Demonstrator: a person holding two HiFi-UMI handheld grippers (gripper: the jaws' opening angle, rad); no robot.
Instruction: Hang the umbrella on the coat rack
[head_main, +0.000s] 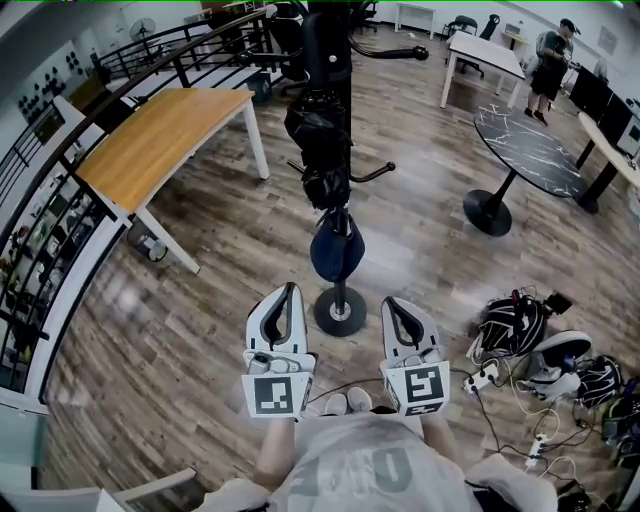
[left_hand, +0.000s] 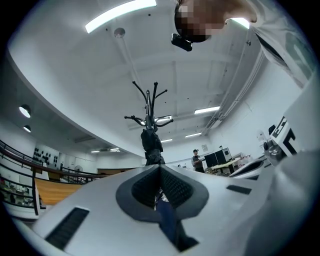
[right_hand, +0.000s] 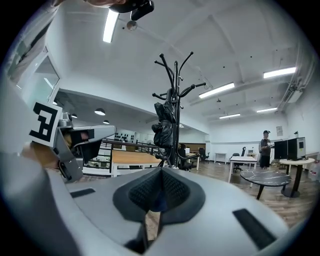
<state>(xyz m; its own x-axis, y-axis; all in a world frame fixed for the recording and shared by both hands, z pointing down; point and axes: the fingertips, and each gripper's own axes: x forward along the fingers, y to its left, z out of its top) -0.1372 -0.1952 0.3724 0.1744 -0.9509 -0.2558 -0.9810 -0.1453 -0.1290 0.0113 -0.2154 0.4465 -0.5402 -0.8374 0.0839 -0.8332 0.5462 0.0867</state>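
The plank floor (head_main: 200, 330) fills the head view, with a wood-topped bench (head_main: 160, 140) at ten o'clock. The black coat rack (head_main: 340, 312) stands at centre. The folded black umbrella (head_main: 318, 135) hangs on its pole toward twelve o'clock, with a dark blue bundle (head_main: 335, 250) just under it. Toward six o'clock the left gripper (head_main: 288, 290) and right gripper (head_main: 394, 303) sit side by side, fingers closed on nothing, clear of the rack.
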